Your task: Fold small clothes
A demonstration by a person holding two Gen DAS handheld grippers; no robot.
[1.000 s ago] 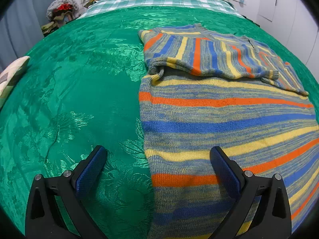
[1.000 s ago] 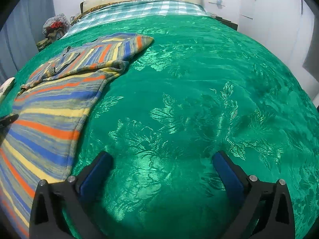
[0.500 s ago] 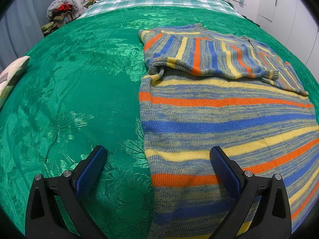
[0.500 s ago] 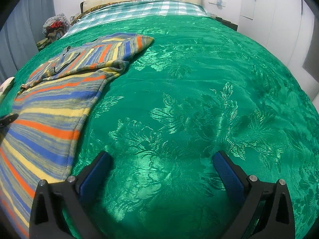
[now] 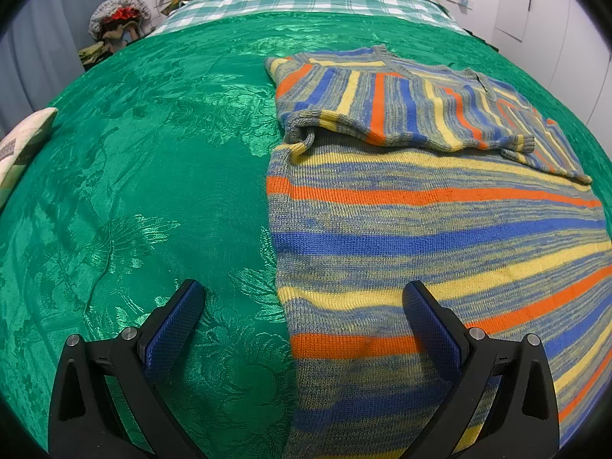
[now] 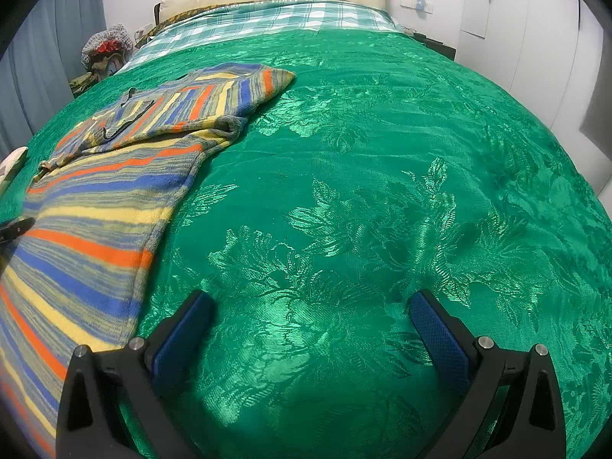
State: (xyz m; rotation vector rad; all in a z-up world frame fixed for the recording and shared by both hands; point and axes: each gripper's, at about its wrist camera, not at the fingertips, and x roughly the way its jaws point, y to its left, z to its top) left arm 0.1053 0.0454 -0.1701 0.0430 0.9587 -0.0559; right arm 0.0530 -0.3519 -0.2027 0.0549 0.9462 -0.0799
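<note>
Green bedspread (image 6: 382,160) surrounds the striped sweater (image 5: 420,229) (sleeves folded in); left gripper (image 5: 302,325) and right gripper (image 6: 310,329) gape, empty.

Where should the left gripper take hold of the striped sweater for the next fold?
Probably the near left side edge of the striped sweater, coming from the left. That edge lies flat and free between the open fingers of the left gripper, over the green bedspread.
</note>
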